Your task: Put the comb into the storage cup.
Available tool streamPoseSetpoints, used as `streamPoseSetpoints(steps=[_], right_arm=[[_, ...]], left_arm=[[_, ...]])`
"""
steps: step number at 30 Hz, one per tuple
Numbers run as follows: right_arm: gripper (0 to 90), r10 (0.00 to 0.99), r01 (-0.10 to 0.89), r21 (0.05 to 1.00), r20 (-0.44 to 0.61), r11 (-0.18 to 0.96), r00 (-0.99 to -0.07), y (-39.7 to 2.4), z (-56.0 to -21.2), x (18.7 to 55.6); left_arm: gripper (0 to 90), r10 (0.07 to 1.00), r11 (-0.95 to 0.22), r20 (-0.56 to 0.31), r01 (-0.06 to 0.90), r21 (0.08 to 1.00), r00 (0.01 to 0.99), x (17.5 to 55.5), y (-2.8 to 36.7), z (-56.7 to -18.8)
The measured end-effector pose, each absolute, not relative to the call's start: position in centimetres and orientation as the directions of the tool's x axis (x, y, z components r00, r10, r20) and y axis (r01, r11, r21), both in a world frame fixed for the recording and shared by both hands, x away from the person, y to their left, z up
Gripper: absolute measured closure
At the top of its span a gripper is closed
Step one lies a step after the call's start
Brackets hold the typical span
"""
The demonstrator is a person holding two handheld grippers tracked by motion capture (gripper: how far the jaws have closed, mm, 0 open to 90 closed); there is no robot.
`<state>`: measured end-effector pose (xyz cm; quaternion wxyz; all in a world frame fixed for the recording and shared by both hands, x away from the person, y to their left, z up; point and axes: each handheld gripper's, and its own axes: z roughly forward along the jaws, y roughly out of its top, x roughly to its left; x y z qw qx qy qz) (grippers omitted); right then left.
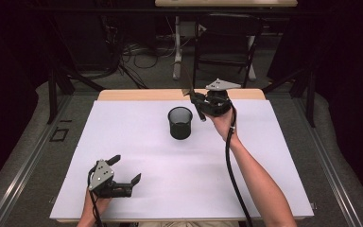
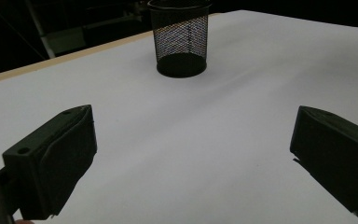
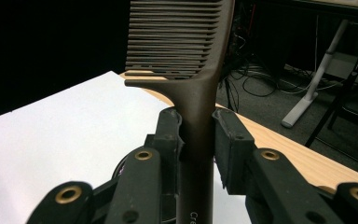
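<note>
A dark brown comb [image 3: 177,42] stands upright between the jaws of my right gripper [image 3: 198,135], which is shut on its handle just below the teeth. From above, the right gripper [image 1: 196,100] hovers at the far side of the table, just right of a black mesh cup [image 1: 180,123], with the comb [image 1: 187,84] sticking up out of it. My left gripper [image 1: 126,169] rests low near the front left of the table, open with nothing between its fingers. In the left gripper view the left gripper [image 2: 193,126] faces the mesh cup [image 2: 181,39] from a distance.
A white sheet [image 1: 137,142] covers the wooden table, whose far edge [image 1: 142,94] shows bare. Beyond it are a dark floor with cables, a chair [image 1: 227,42] and a white table leg [image 1: 177,47]. A black cable trails from the right gripper along the forearm.
</note>
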<state>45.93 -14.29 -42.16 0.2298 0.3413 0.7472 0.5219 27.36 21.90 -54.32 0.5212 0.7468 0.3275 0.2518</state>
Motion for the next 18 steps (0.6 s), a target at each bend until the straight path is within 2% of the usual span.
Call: streamPoseSetpoints(steps=[18], right_arm=[[72.8,0.742,0.255,0.947,0.027,0.196,-0.670,-13.80,-42.11,46.62]], left_arm=[[0.5,0.753,-0.244,0.039,0.224,0.944,0.657,27.31,22.02,-54.27]])
